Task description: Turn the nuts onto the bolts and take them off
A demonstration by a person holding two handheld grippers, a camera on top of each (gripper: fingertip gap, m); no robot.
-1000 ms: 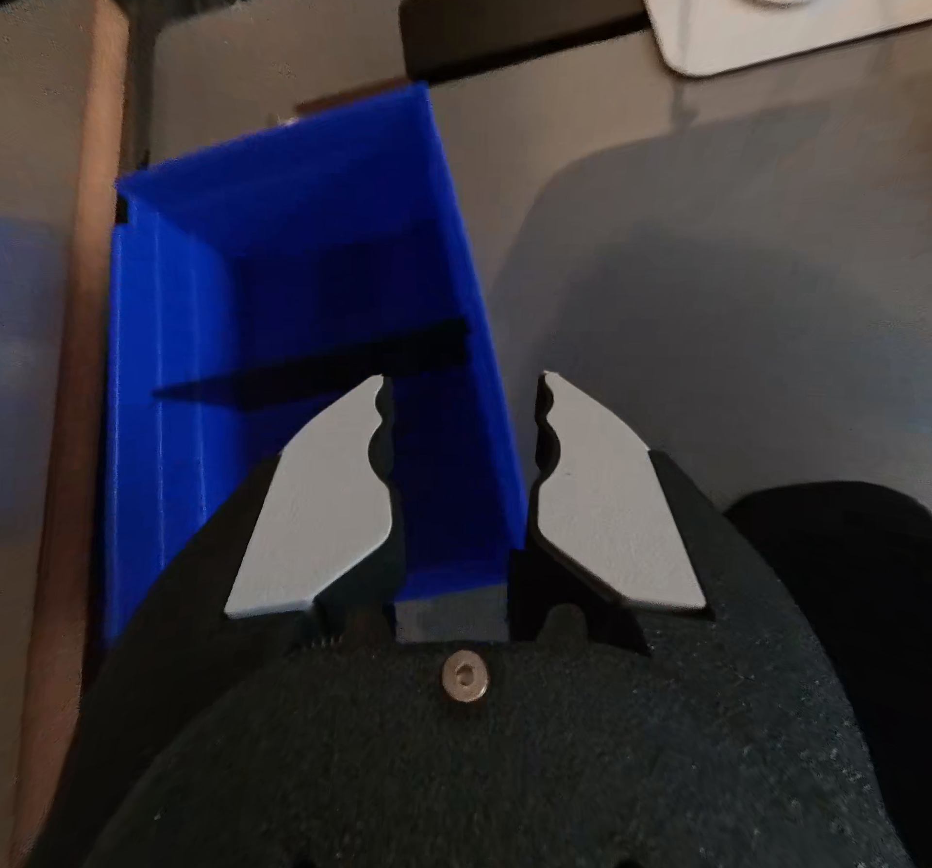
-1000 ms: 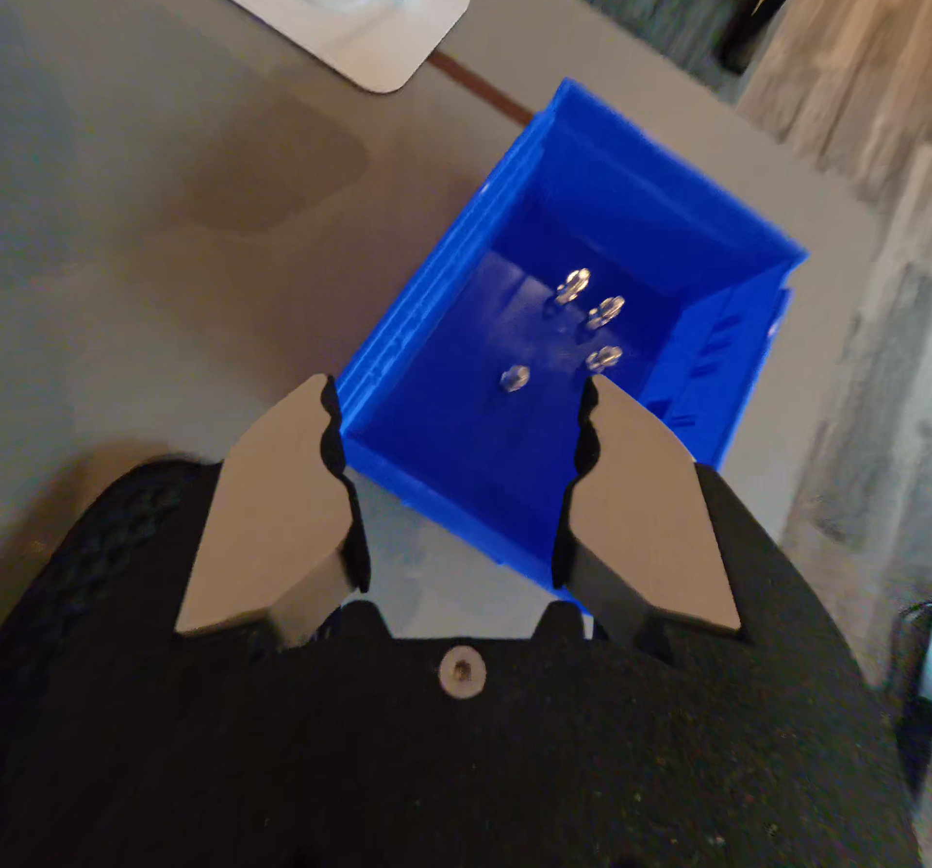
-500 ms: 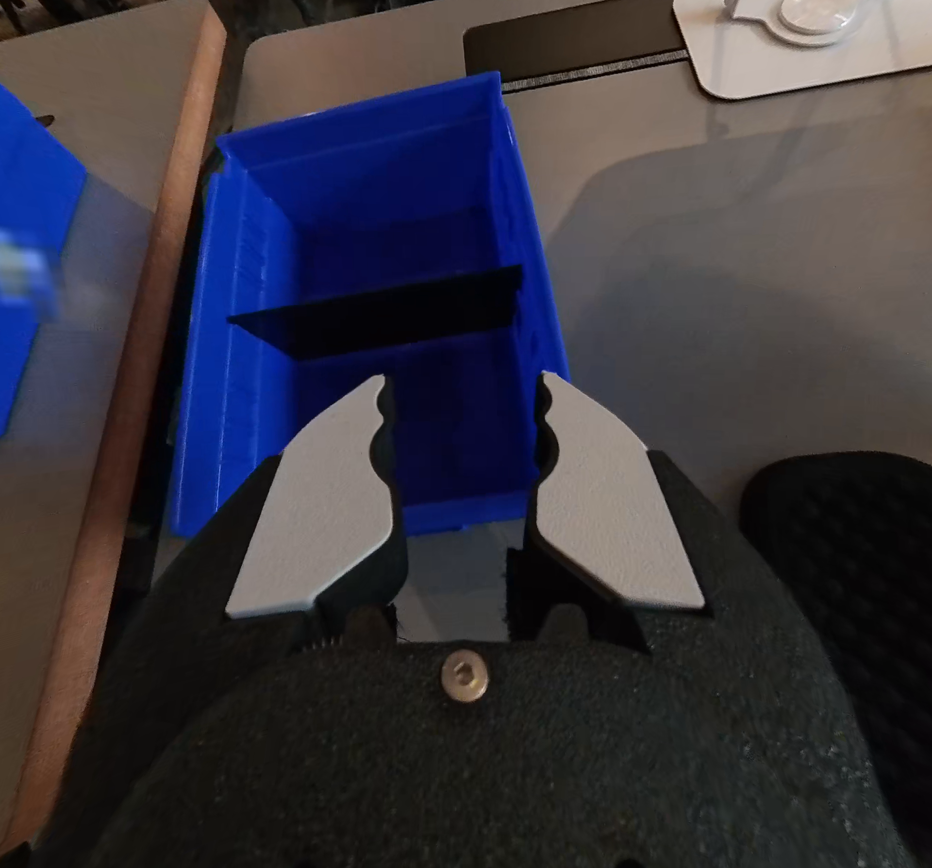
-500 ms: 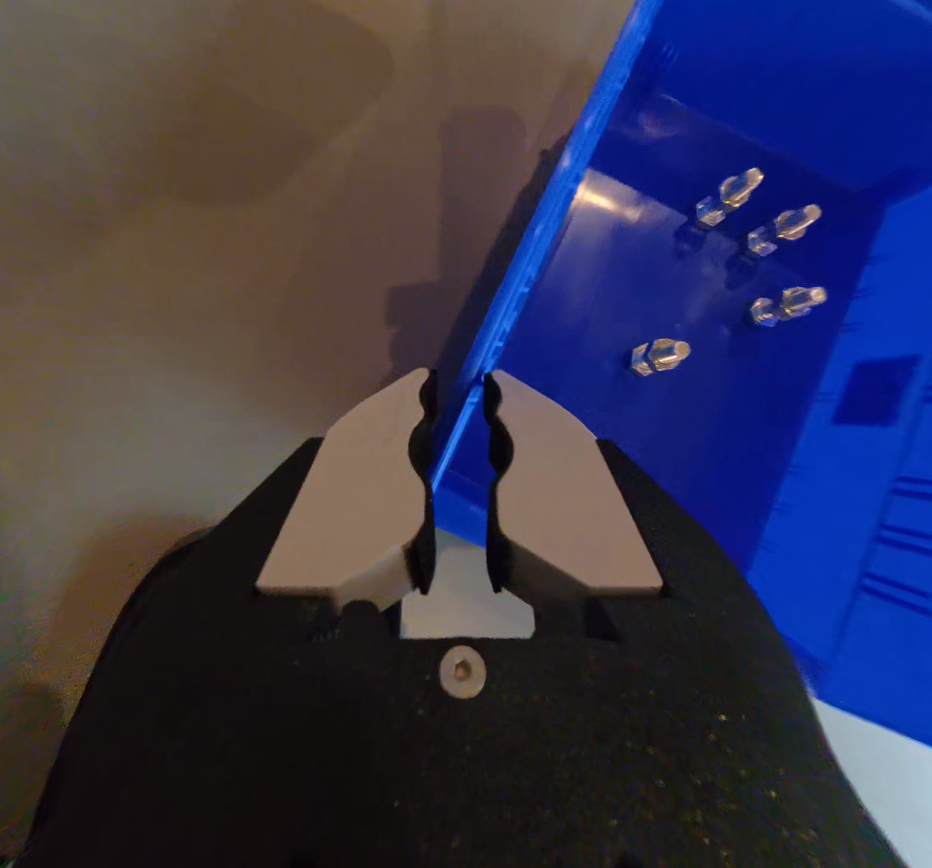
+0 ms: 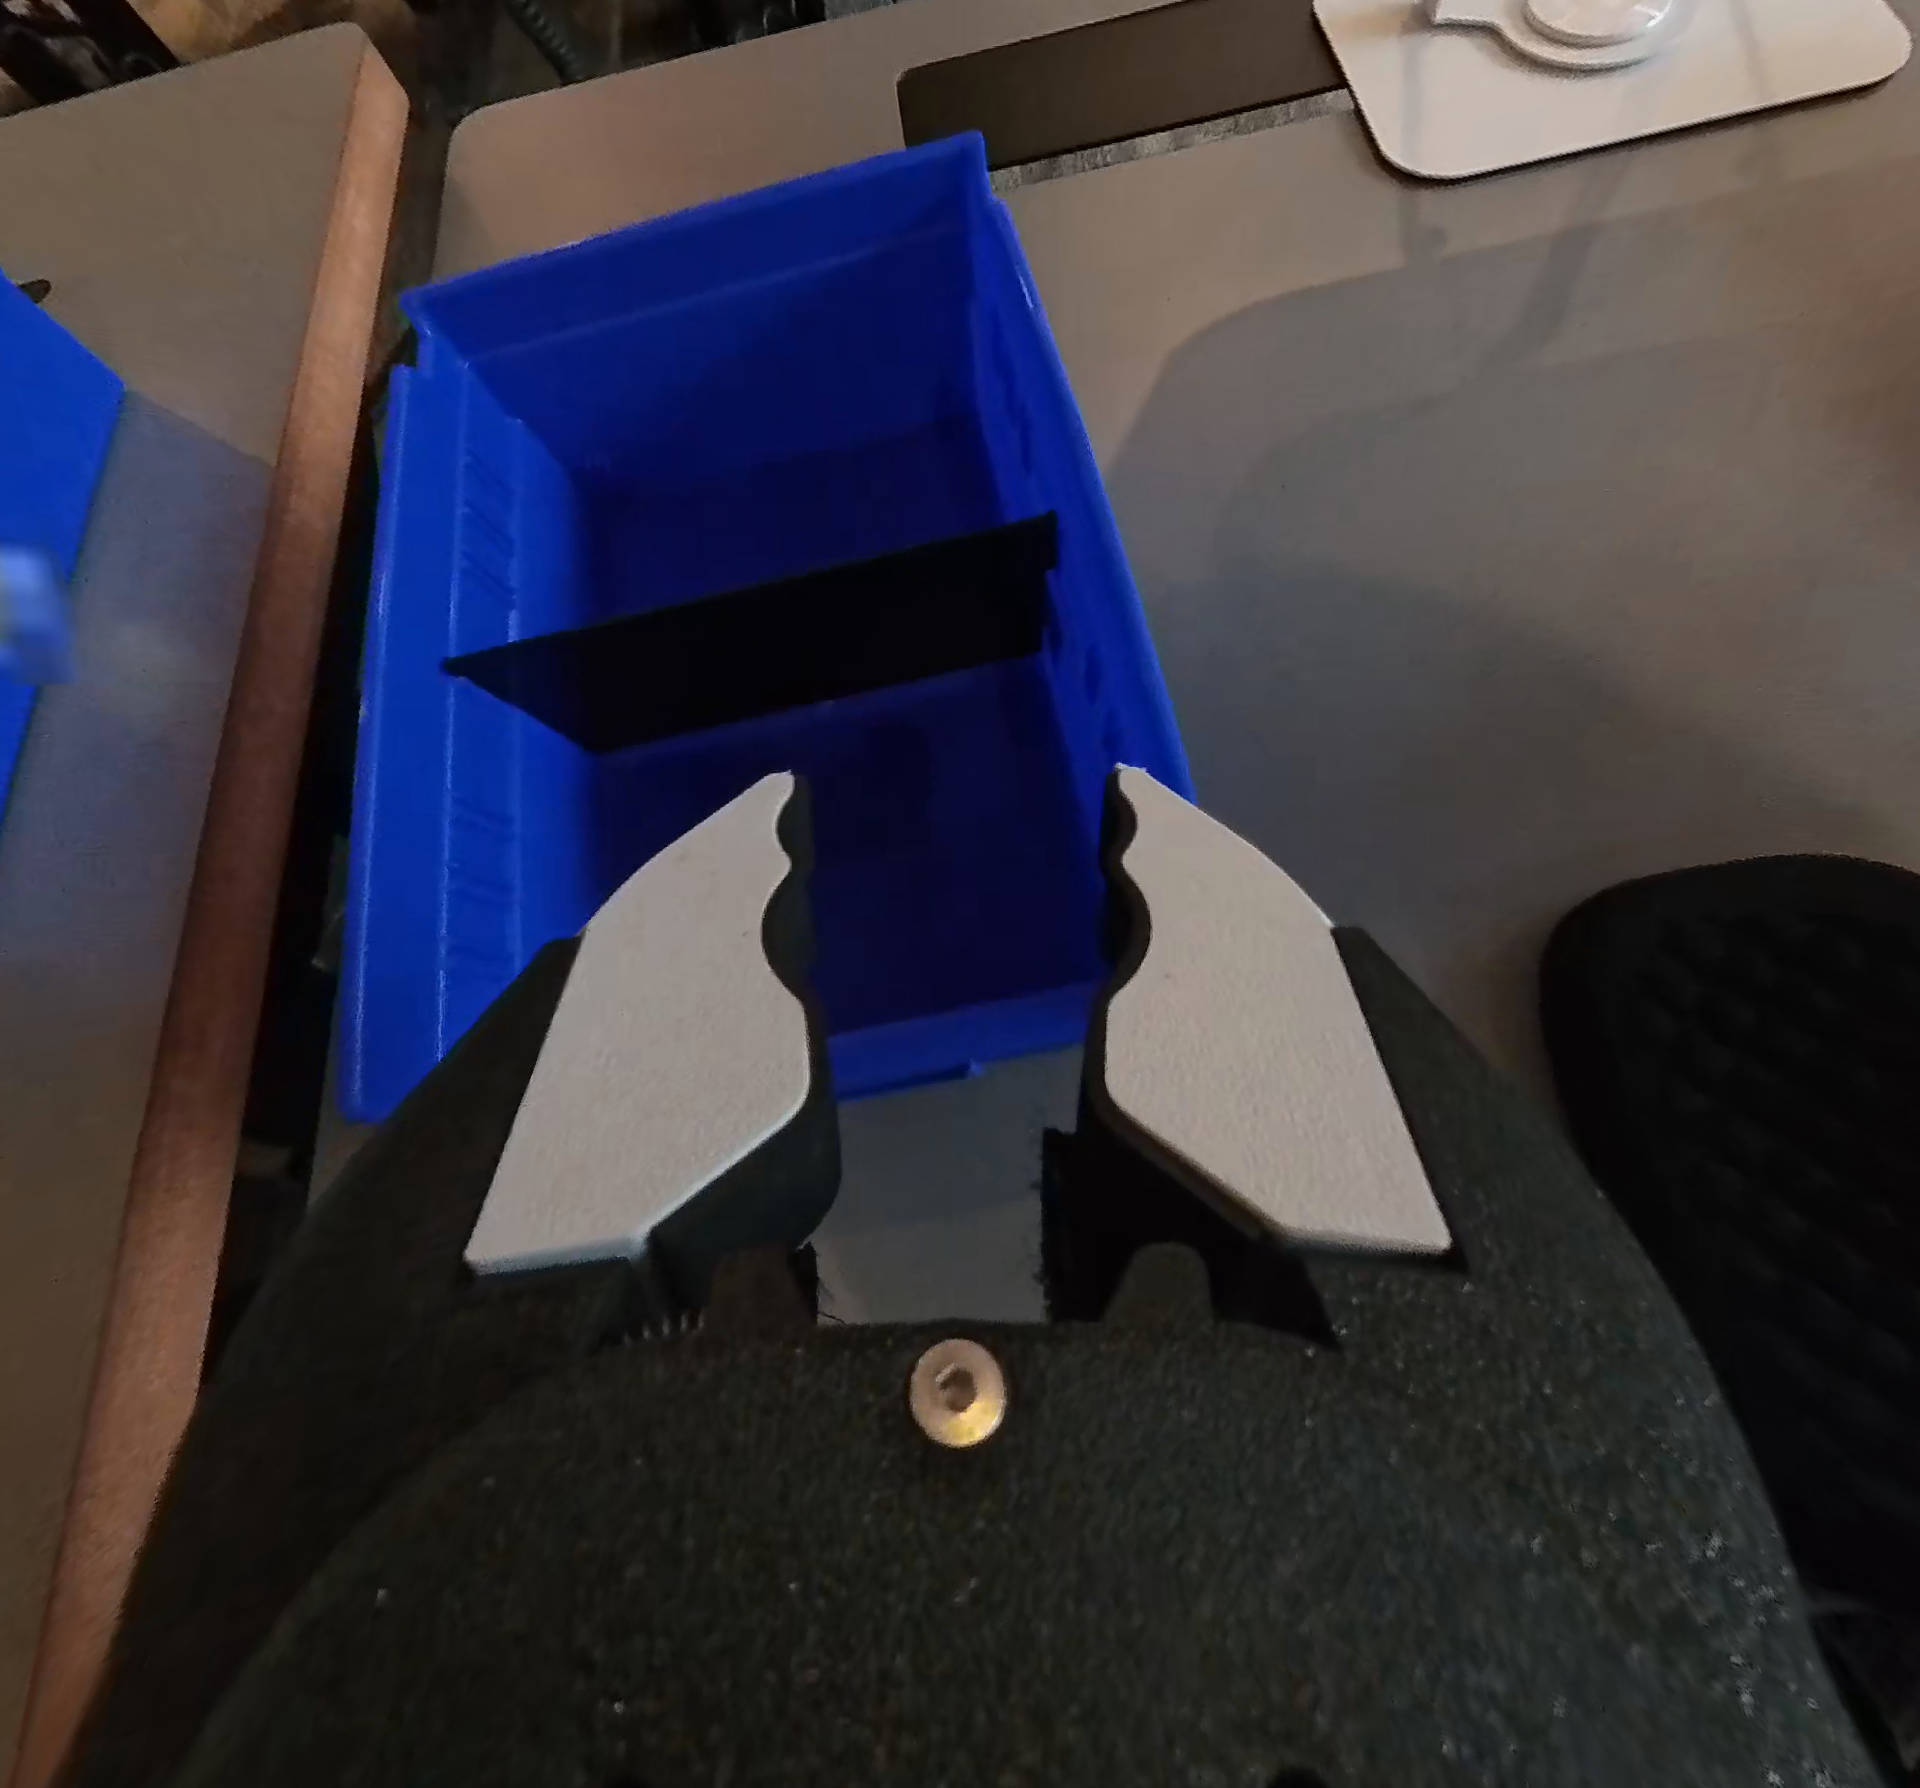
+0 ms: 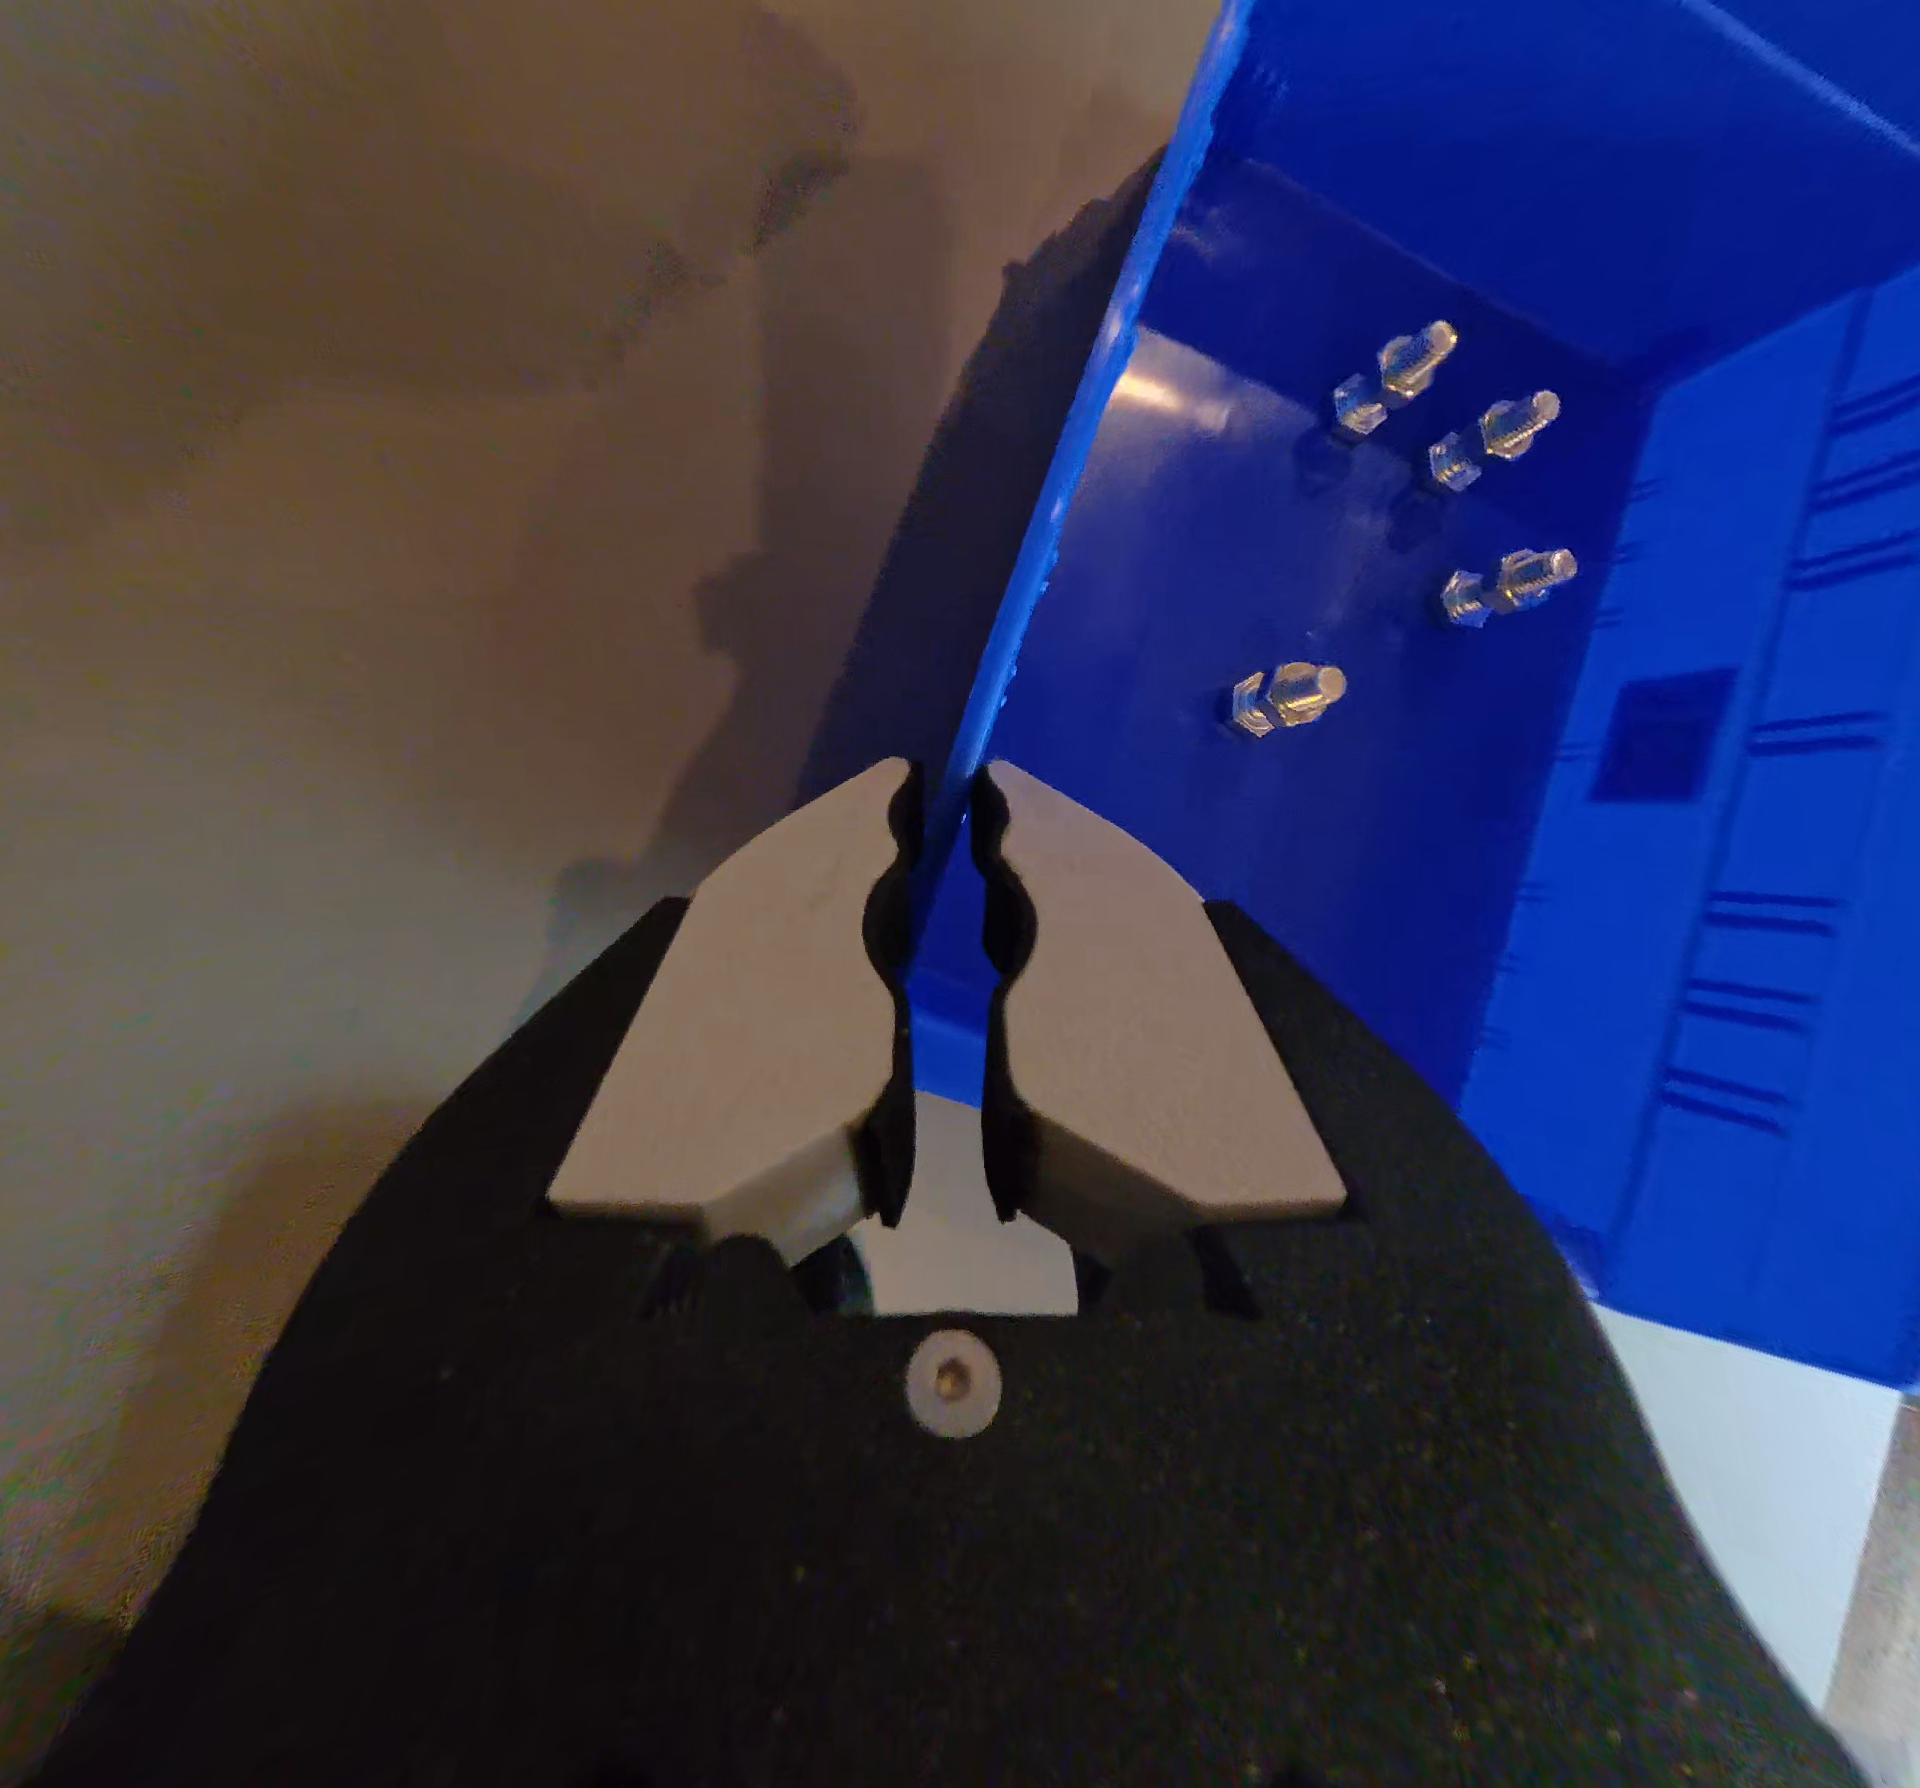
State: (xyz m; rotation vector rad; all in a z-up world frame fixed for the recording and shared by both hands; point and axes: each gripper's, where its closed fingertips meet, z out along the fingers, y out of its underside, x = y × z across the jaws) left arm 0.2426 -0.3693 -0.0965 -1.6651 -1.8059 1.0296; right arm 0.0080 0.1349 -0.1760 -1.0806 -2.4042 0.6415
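Note:
In the right wrist view a blue bin (image 6: 1714, 803) holds several clear plastic bolts with nuts on them (image 6: 1288, 699), lying on its floor. My right gripper (image 6: 943, 777) is shut on the bin's left wall (image 6: 1049, 585), one finger outside and one inside, and the bin looks tilted. In the left wrist view a second blue bin (image 5: 436, 803) with a black divider (image 5: 769, 637) across its middle looks empty. My left gripper (image 5: 954, 788) is open and empty, over the near compartment of that bin.
A white stand base (image 5: 1621, 45) sits at the far right of the grey table (image 5: 1507, 491). A black strip (image 5: 1122, 107) lies behind the divided bin. A second table with a wooden edge (image 5: 301, 595) is at the left, with another blue bin (image 5: 42, 512) on it. A black padded object (image 5: 1745, 1115) lies at the right. The gap from one gripper's tips to the other's is roughly 55 cm.
My right gripper went from wide open near the bin to shut on its left wall, and came much closer to it. My left gripper drew back and up from the divided bin, still open.

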